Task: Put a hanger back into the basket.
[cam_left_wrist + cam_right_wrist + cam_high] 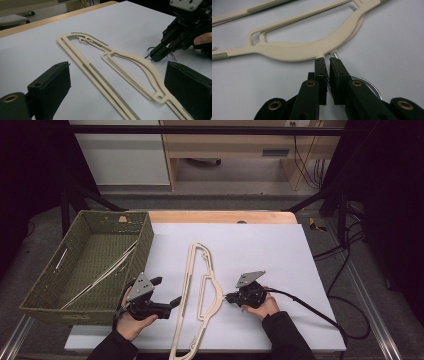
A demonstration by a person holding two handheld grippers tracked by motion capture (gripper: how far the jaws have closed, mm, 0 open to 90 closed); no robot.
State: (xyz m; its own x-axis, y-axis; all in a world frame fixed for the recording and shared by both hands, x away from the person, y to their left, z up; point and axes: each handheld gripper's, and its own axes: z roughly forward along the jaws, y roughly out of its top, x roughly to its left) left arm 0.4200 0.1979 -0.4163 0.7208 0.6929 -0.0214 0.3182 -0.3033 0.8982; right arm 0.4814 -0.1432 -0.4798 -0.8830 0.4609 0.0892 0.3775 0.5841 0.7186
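Here right gripper (327,60) fingers pinch hanger hook (362,81); left gripper (117,85) fingers spread.

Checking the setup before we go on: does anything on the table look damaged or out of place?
Nothing stands out. The cream hangers lie flat and look whole on the white sheet, the right gripper pinches their wire hook, and more hangers rest in the green basket.
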